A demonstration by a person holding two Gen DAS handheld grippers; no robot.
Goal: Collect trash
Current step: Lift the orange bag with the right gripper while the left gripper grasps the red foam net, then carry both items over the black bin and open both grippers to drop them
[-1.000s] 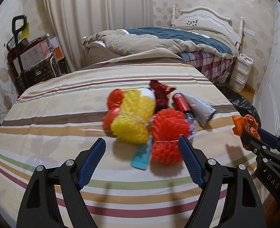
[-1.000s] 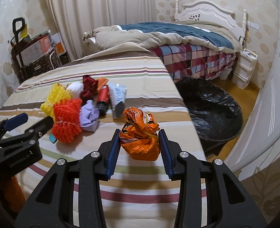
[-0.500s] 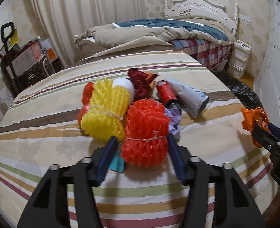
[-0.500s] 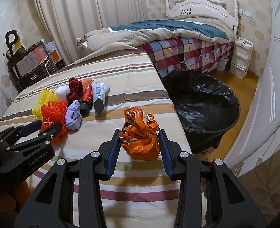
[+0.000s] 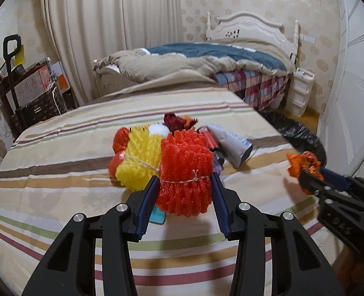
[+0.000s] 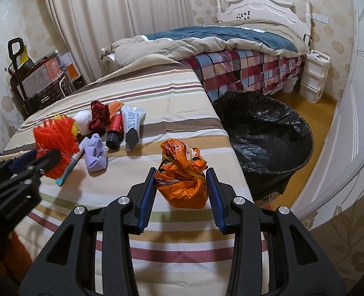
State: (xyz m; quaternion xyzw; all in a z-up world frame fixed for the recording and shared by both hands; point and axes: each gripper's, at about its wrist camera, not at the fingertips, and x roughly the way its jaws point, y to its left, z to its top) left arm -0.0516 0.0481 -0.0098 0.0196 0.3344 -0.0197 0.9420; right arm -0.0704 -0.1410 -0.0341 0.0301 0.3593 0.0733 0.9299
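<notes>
Both grippers are now holding 1 piece of trash each, so the picking step is nearly finishing. The left gripper [image 5: 184, 192] has just been closing its jaws, and its pads are now pressing the 2 sides of the red net [image 5: 185, 172], which is lying at the near end of the trash pile on the striped bed [image 5: 58, 167], touching the yellow net [image 5: 137, 157] on its left. The red net is standing with its long axis running from near to far, the string tie crossing it between the pads. The right gripper [image 6: 180, 185] is gripping the orange bag [image 6: 182, 175], which is sitting upright near the right edge of the bed, its knotted top pointing up. The bin [image 6: 268, 133] is standing on the floor just beside that edge, to the right. I think the next move is asking for lifting both pieces and carrying them right, over the bin's rim, before the jaws are opening.
</notes>
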